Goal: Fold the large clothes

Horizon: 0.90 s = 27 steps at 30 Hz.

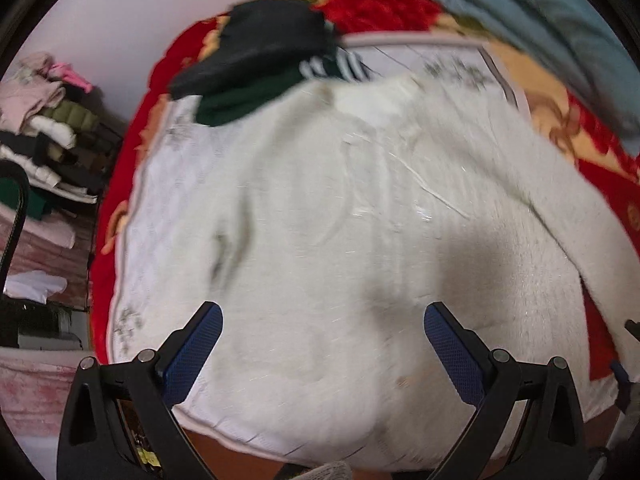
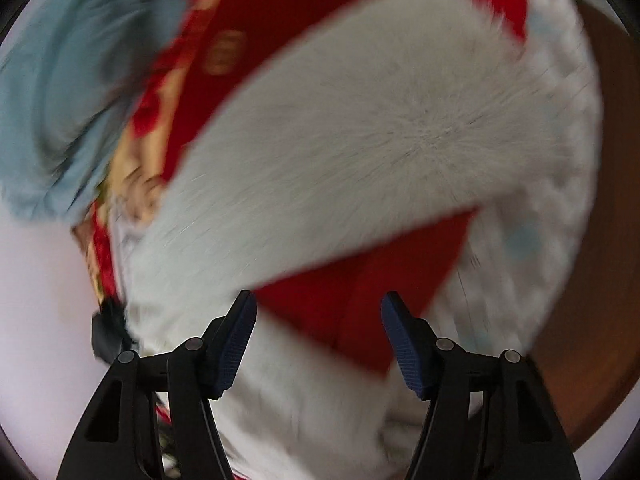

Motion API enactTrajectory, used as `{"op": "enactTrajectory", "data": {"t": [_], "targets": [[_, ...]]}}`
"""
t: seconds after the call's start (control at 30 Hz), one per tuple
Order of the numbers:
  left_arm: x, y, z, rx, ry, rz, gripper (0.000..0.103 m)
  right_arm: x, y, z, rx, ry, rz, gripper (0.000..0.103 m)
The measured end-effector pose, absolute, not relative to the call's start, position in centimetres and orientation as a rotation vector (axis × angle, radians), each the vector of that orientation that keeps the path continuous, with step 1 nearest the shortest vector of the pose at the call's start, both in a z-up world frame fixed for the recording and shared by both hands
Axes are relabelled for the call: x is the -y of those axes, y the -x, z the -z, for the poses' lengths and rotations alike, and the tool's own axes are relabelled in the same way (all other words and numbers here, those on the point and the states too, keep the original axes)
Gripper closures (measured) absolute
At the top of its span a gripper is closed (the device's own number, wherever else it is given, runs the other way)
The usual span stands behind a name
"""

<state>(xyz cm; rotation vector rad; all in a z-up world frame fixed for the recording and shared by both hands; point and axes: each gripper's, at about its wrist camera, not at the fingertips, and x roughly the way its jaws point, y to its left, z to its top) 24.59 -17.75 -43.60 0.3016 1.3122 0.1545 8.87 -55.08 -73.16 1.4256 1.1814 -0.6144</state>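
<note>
A large white fuzzy sweater lies spread flat on the bed, one sleeve reaching out to the right. My left gripper hangs open above the sweater's lower body, its blue pads wide apart with nothing between them. In the blurred right wrist view the same sleeve runs across a red blanket. There my right gripper stands open over the red gap between the sleeve and the sweater's body, holding nothing.
A white quilted cover lies under the sweater on the red floral blanket. A dark green and black garment with white stripes sits at the back. A blue-grey duvet lies far right. Folded clothes are stacked at the left.
</note>
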Motion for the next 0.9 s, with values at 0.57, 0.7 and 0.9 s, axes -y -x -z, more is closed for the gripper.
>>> {"op": "enactTrajectory", "data": {"t": [0.57, 0.7, 0.9], "targets": [[22.7, -30.6, 52.4, -1.370, -0.246, -0.183, 0.000, 59.5, -12.7, 77.2, -0.751, -1.491, 0.686, 0.088], [19.5, -30.5, 52.7, -1.369, -0.193, -0.240, 0.000, 58.5, -16.1, 71.8, -0.724, -1.331, 0.659, 0.090], [12.8, -29.5, 52.5, -1.366, -0.099, -0.321, 0.000, 51.5, -23.9, 61.7, -0.770, -0.988, 0.483, 0.091]]}}
